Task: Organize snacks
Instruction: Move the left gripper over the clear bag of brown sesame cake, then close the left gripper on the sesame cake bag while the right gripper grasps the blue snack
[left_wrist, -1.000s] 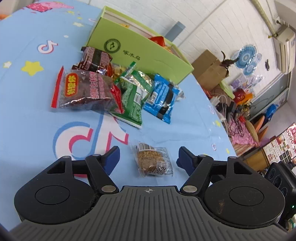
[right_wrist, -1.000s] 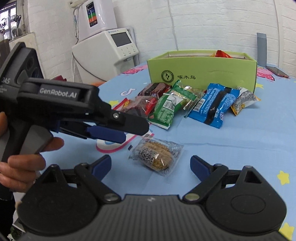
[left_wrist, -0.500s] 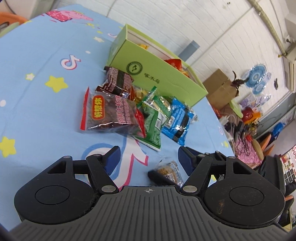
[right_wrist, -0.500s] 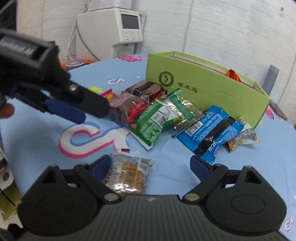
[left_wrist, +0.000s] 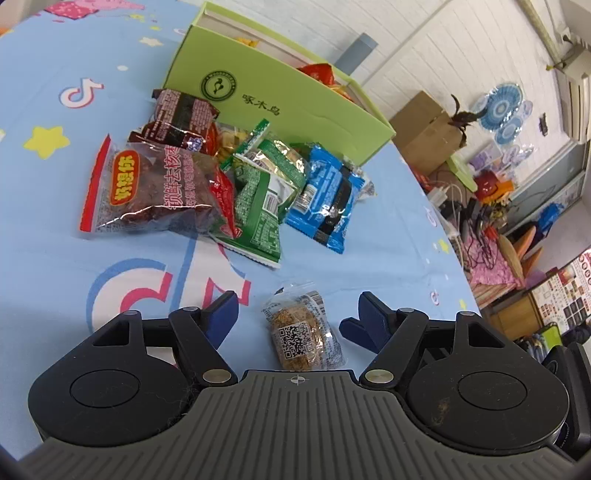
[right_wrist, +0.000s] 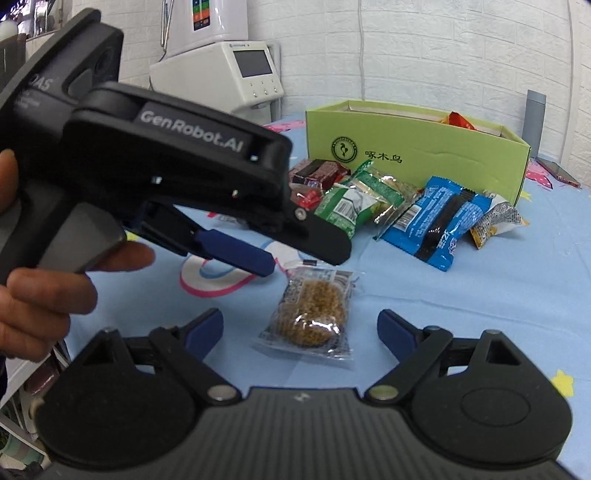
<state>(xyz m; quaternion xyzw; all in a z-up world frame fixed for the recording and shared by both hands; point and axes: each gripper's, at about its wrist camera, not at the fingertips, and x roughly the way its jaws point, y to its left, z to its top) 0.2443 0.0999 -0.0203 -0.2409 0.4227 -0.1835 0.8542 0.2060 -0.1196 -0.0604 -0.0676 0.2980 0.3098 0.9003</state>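
Right at 12 o'clock between both wide, empty claws, left gripper (left_wrist: 295, 314) just opening and nearer, right gripper (right_wrist: 301, 330) just narrowing: cookie packet (left_wrist: 303, 332), flat, long axis pointing 12-to-6, green box (left_wrist: 280, 96) beyond at 12.

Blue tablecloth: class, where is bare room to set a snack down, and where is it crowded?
Bare cloth lies left of the red packet, and right of the blue packet toward the table edge. Crowded: the packet pile before the green box, and around the clear-wrapped cake between both tongs.

Black hand-held gripper (right_wrist: 301, 332), blue finger pads (right_wrist: 205, 330), silver pivot screws, white "GenRobot.AI" lettering.
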